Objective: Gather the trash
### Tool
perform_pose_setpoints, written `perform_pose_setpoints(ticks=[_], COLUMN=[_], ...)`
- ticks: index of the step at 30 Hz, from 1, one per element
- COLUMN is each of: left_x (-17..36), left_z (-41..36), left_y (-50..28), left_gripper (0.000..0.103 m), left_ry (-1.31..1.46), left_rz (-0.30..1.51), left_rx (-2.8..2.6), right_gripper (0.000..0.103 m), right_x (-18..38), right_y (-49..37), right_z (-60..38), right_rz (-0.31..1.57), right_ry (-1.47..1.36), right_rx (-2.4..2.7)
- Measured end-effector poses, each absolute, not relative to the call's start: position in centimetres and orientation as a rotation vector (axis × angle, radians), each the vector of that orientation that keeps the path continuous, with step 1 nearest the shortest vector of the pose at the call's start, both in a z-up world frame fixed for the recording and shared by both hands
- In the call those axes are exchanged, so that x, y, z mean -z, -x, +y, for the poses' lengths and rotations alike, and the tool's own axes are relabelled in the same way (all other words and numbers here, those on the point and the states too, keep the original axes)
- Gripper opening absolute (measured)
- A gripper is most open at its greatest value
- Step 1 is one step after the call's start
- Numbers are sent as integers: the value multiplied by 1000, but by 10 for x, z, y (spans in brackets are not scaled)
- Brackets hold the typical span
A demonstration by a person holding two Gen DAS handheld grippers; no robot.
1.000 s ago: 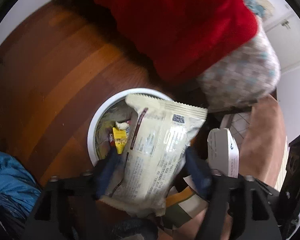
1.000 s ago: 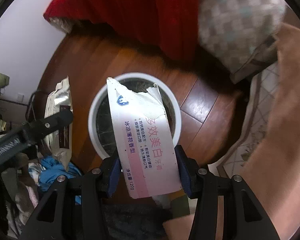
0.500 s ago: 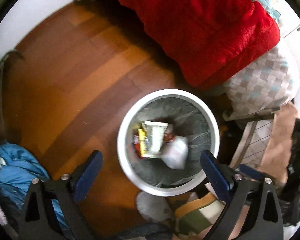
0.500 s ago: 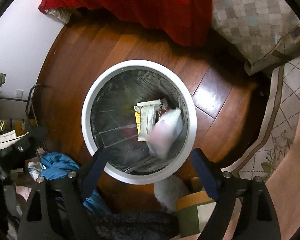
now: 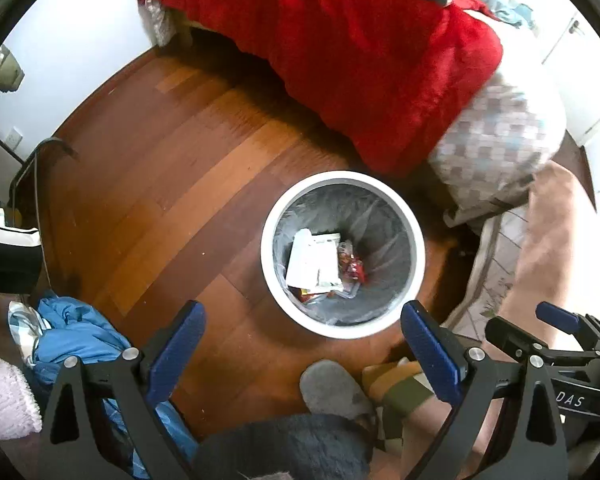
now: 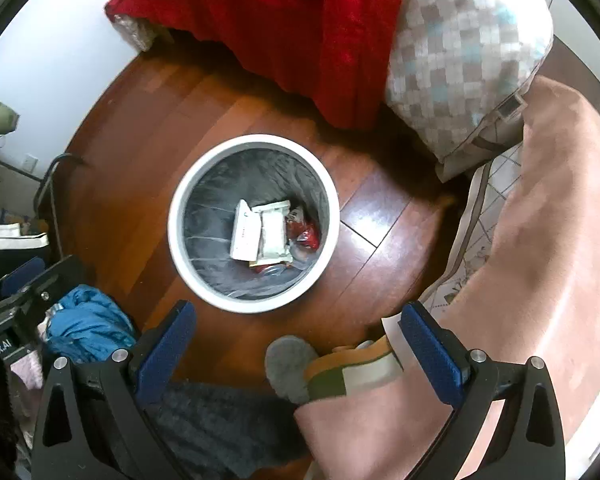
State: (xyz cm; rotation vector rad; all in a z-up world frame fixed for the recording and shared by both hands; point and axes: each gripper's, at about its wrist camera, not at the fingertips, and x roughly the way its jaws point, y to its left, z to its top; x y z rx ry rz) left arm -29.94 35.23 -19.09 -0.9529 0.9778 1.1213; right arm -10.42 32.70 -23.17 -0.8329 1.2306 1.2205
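A round white trash bin [image 5: 414, 256] with a grey liner stands on the wooden floor; it also shows in the right wrist view [image 6: 204, 280]. Inside lie a white toothpaste box [image 6: 245, 230], a cream snack wrapper [image 6: 274, 236] and red wrappers [image 6: 306, 236]; the box and wrapper also show in the left wrist view [image 5: 314, 262]. My left gripper [image 5: 302, 354] is open and empty, high above the bin's near side. My right gripper [image 6: 296, 356] is open and empty above the floor in front of the bin.
A bed with a red blanket [image 5: 360, 56] and a checked pillow [image 6: 460, 60] lies beyond the bin. Blue clothing [image 5: 76, 336] lies on the floor at the left. A pink cloth [image 6: 540, 260], a grey slipper [image 6: 288, 360] and a patterned rug [image 6: 488, 208] are at the right and front.
Both grippers opened and let go: the snack wrapper and the toothpaste box fell into the bin. Both grippers have since risen, so the bin looks smaller.
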Motion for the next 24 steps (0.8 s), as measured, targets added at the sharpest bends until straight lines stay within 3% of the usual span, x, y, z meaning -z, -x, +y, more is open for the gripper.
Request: perform_pose_setpoints(ticks=[24], left_x=[16], left_z=[277], left_y=[323], left_gripper=[99], left_ry=[875], left_rz=[760], left_rx=[-998], right_gripper=[103], right_x=[19], right_y=[122], right_z=[237], right_rz=[1184], right_ry=[620], right_rx=[-1511])
